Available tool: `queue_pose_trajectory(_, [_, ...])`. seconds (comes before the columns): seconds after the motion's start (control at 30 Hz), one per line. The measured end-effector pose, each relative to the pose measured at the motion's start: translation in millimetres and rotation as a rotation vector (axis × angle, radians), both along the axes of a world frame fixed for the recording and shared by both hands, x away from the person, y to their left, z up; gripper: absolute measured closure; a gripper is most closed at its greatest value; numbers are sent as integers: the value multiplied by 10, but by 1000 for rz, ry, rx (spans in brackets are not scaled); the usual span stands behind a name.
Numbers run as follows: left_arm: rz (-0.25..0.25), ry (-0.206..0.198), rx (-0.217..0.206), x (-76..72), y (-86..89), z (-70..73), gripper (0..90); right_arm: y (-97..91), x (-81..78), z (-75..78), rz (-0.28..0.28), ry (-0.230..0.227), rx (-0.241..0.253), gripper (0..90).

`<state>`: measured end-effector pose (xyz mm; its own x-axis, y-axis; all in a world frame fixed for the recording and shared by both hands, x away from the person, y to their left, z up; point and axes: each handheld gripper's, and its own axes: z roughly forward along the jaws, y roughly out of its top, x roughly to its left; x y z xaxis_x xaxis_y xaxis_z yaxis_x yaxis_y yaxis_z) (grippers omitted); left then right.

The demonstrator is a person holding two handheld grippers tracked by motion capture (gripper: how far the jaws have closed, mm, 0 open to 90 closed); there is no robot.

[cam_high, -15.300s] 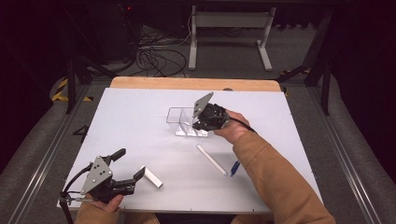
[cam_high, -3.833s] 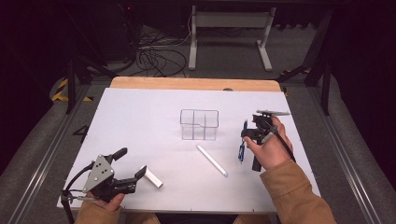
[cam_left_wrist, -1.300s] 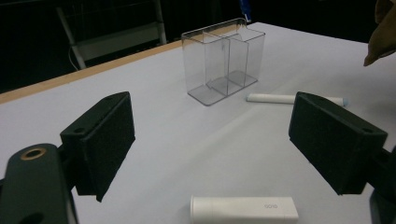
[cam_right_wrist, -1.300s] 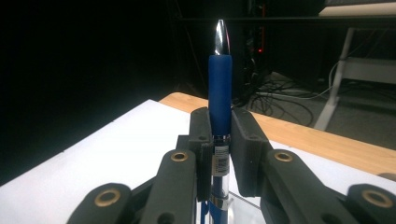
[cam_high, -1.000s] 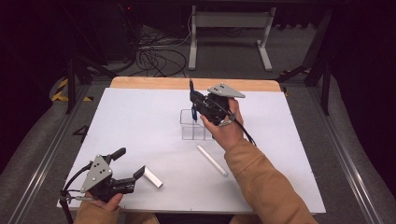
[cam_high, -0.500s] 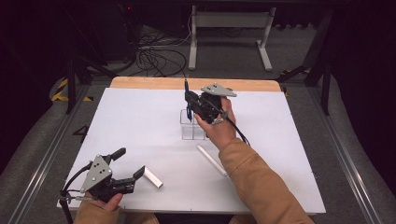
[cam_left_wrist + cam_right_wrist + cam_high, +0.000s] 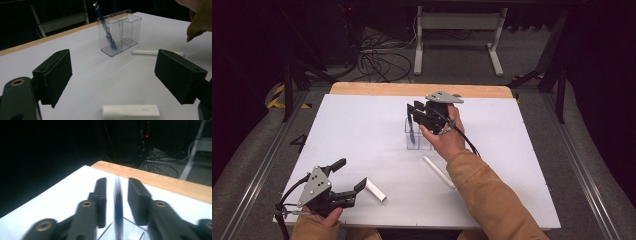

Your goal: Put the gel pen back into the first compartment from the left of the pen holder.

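- Above the clear two-compartment holder [image 7: 418,135], near the middle of the white table [image 7: 362,130], the right gripper [image 7: 414,116] hung with its jaws pointing down over the holder's left compartment, probably so that the blue pen [image 7: 411,129] would drop in upright.
- Seen in the right gripper view, the jaws stood a little apart with the pen [image 7: 118,205] between them and a sliver of gap on each side; it looked just let go, not pinched.
- From the left gripper view, the pen [image 7: 106,30] leaned in one end compartment, its tip near the floor and its top above the rim; blur suggests it was falling.
- It was slim and dark blue, with a paler end at the top.
- Near the table's front edge the left gripper [image 7: 347,187] rested low, jaws spread wide and empty, probably parked ready for the short white tube [image 7: 131,112] lying just ahead of them.
- A longer white marker [image 7: 438,171] lay flat just in front of the holder, probably the next thing to be stowed.
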<state>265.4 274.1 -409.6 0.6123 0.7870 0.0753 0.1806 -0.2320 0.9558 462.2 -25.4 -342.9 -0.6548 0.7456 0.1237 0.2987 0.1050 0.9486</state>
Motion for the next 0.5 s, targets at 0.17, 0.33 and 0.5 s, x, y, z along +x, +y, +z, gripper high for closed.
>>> queue_pose_trajectory(0.17, [2, -3, 2, -11, -5, 5, 152, -83, -54, 62, 21, -35, -32, 531])
queue_pose_trajectory(0.33, [5, -1, 1, -11, -7, 3, 152, -139, -128, 117, 38, -47, -35, 499])
queue_pose_trajectory(0.5, [5, -3, 0, -11, -10, 4, 152, -180, -187, 168, 44, -47, -31, 492])
